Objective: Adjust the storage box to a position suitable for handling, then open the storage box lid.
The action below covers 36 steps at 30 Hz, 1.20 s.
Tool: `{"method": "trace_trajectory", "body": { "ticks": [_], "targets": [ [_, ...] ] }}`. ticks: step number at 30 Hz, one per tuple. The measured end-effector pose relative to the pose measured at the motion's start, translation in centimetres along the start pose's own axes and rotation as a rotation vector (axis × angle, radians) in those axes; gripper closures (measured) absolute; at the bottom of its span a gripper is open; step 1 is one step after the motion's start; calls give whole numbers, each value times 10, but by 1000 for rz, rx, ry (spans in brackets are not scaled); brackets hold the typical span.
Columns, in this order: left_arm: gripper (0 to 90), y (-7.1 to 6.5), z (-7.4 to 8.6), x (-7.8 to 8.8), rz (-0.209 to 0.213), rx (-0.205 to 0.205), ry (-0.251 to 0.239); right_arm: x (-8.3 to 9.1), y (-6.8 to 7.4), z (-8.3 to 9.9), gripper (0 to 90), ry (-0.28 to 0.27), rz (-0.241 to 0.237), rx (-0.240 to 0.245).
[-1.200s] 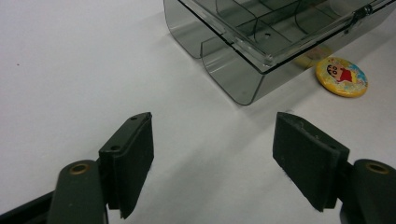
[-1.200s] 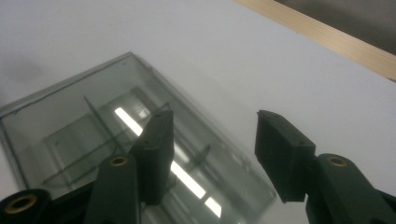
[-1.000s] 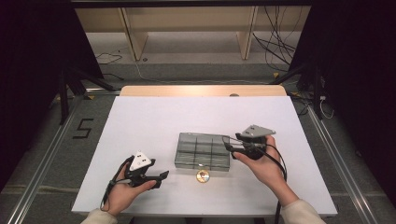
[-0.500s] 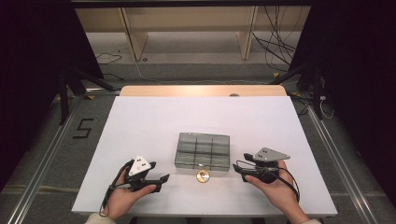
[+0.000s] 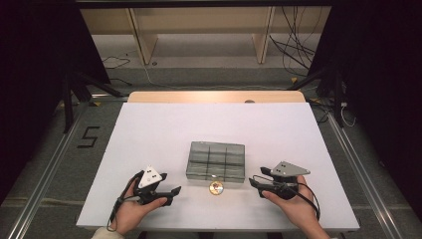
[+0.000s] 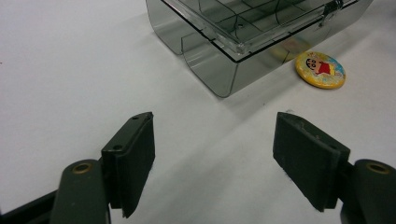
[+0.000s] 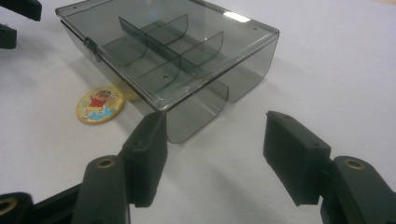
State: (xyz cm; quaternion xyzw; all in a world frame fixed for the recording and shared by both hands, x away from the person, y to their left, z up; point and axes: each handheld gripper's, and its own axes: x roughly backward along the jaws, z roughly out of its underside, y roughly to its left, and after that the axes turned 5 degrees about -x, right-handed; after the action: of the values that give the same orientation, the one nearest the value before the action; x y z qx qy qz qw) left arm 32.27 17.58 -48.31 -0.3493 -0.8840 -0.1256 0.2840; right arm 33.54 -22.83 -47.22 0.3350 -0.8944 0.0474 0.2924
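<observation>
A smoke-grey clear compartment box point(image 5: 217, 159) with its lid down sits mid-table. Just in front of it lies a round yellow cartoon badge point(image 5: 216, 187). My left gripper point(image 5: 173, 195) rests at the near left, jaws pointing right, open and empty. My right gripper point(image 5: 255, 179) sits at the near right, jaws pointing left, open and empty. In the left gripper view the left gripper point(image 6: 212, 140) faces the box's corner point(image 6: 224, 37), with the badge point(image 6: 320, 69) to its right. In the right gripper view the right gripper point(image 7: 215, 149) faces the box point(image 7: 173, 60), and the badge point(image 7: 99, 104) lies at the left.
The white table top point(image 5: 149, 134) has a wooden strip point(image 5: 214, 96) along its far edge. Beyond it stand a wooden frame point(image 5: 144, 45) and floor cables point(image 5: 293, 50). A "5" point(image 5: 88, 137) is marked on the floor at left.
My right hand has come down and toward the near edge, from beside the box's right side to the table in front of it. The left hand has stayed put.
</observation>
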Motion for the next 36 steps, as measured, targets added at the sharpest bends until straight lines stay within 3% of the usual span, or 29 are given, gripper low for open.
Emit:
{"method": "trace_trajectory", "body": {
  "ticks": [10, 14, 19, 23, 25, 28, 36],
  "targets": [
    [293, -1, -1, -1, 0, -2, -2, 1, -1, 2, 413, -4, 7, -1],
    [308, 0, -2, -1, 7, -9, -3, 1, 0, 1, 475, -6, 0, 2],
    [461, 1, -4, 1, -12, -5, -19, 0, 1, 1, 712, 2, -33, 36],
    [717, 3, -7, 4, -27, 4, -18, -2, 4, 0, 895, 15, -50, 77],
    [815, 1, -10, 5, -35, -11, -31, -5, 6, 0, 900, 32, -69, 95],
    [891, -1, -12, 3, -37, -28, -24, -8, 10, -1, 900, 38, -94, 116],
    [893, 2, -16, -10, -20, -31, -16, -10, 12, -2, 900, 53, -90, 120]
  ]
}}
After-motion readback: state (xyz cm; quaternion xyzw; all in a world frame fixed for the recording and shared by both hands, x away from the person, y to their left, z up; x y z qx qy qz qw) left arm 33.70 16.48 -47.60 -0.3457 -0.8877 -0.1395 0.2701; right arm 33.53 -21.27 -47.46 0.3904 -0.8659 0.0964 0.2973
